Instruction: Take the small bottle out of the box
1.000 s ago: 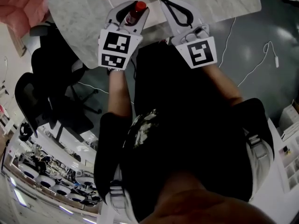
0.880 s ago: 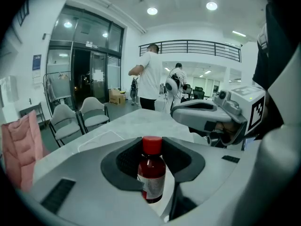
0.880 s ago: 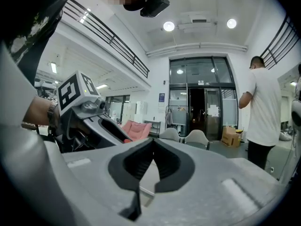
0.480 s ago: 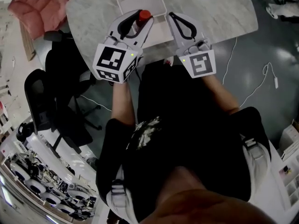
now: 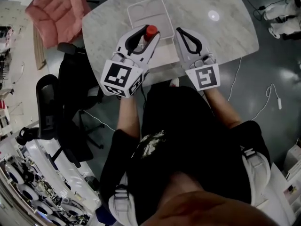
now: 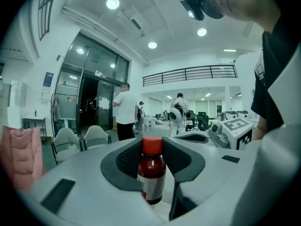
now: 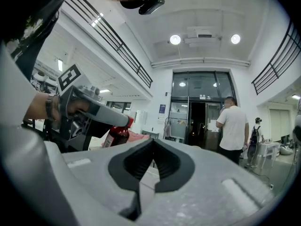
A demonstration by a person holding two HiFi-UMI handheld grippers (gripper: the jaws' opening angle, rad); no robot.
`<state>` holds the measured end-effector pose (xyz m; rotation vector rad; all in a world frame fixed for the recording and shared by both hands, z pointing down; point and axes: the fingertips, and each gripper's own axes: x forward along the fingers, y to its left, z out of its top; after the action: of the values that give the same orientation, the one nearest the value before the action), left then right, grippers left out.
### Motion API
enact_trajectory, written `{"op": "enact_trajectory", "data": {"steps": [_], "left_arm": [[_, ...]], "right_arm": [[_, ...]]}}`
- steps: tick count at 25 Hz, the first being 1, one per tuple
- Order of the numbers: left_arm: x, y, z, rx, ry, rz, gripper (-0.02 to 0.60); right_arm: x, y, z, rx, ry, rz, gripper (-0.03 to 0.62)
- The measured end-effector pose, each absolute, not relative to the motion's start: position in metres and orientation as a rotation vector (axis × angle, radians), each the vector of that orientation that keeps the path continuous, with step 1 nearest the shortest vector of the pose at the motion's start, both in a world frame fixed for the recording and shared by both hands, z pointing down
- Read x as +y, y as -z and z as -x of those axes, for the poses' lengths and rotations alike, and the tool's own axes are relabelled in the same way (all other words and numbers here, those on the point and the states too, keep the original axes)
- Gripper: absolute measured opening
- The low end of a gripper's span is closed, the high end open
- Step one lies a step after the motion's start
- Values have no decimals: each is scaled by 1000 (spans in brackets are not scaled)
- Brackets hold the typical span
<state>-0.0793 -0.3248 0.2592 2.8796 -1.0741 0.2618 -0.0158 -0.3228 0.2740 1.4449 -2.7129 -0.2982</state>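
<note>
Two grippers over one marble table (image 5: 211, 36) — the left gripper (image 5: 146, 37) pinches the one small bottle (image 6: 151, 171), red-capped, above the single white box (image 5: 141, 8); the right gripper (image 7: 152, 154) has its jaws pressed together, empty.

The table (image 5: 221, 36) has a white, marble-patterned top with rounded edges and stands on a dark floor (image 5: 256, 81). One white, shallow, rectangular box (image 5: 146, 14) with rounded corners lies flat on the top, toward the person's side. Its near end is hidden from view.
</note>
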Motion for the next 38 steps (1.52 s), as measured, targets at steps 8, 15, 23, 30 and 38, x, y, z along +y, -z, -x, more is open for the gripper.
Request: {"op": "enact_trajectory", "data": {"steps": [8,15,23,30,38], "left_arm": [[-323,-222,94,-1192,-59,-2904,144],[-323,-209,98,-1184,-29,-2929,144],[-326,-203,116,-1186,-82,-2956,144],[-321,-192,135,-1152,-69,-3014,145],[-304,-186,157,-1119,-1,-3078,144]], "right_arm": [[-324,-250,12,-2748,317,-1430,-5],[-329,-245,10,-2771,251,-1473,-5],[-328,-233,27,-2764,202,-1519,-5],[-328,-216,43,-2747,184,-1592,-6],[-314,-215,65,-2701,150,-1662,-6]]}}
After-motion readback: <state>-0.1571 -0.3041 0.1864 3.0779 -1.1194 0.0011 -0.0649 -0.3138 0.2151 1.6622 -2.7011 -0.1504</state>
